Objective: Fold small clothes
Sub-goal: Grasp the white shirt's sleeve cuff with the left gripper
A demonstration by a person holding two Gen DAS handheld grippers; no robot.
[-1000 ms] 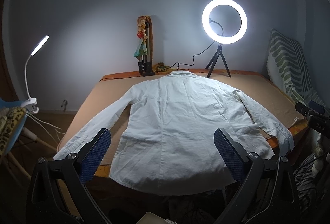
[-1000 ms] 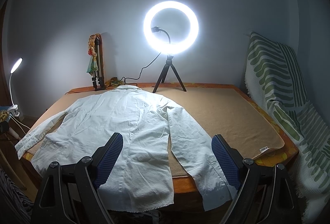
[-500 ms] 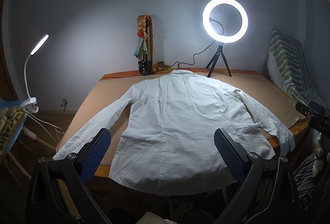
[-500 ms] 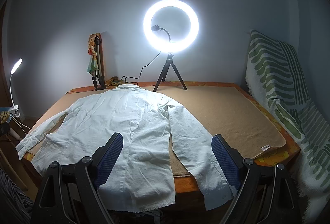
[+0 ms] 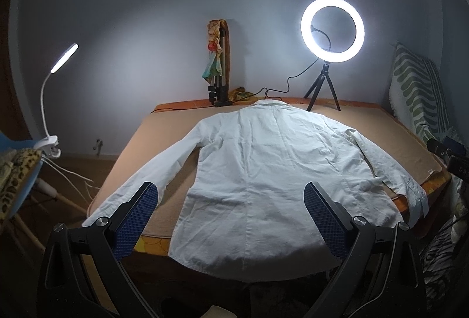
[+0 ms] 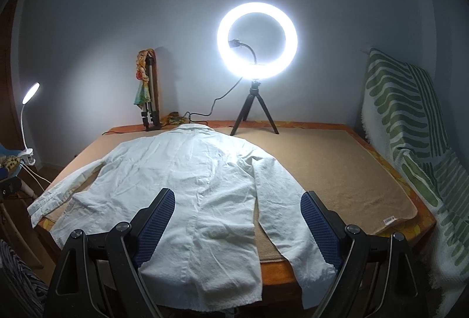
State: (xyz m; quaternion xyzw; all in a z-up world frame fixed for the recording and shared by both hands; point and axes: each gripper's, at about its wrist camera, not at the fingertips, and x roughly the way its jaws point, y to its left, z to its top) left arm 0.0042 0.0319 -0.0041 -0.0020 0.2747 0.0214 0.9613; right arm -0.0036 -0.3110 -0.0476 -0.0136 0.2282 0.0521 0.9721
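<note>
Both my claws, left [image 5: 230, 218] and right [image 6: 237, 227], gape empty above the shirt [image 5: 272, 180]; pinch one sleeve cuff [image 6: 315, 274] first, fold inward flat.

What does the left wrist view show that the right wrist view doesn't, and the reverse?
Only the left wrist view shows the open left tongs and a black device at the right edge. Only the right wrist view shows the open right tongs and the beige mat's label. Both show the white shirt spread back-up, the ring light, the clip lamp and the striped throw.
</note>
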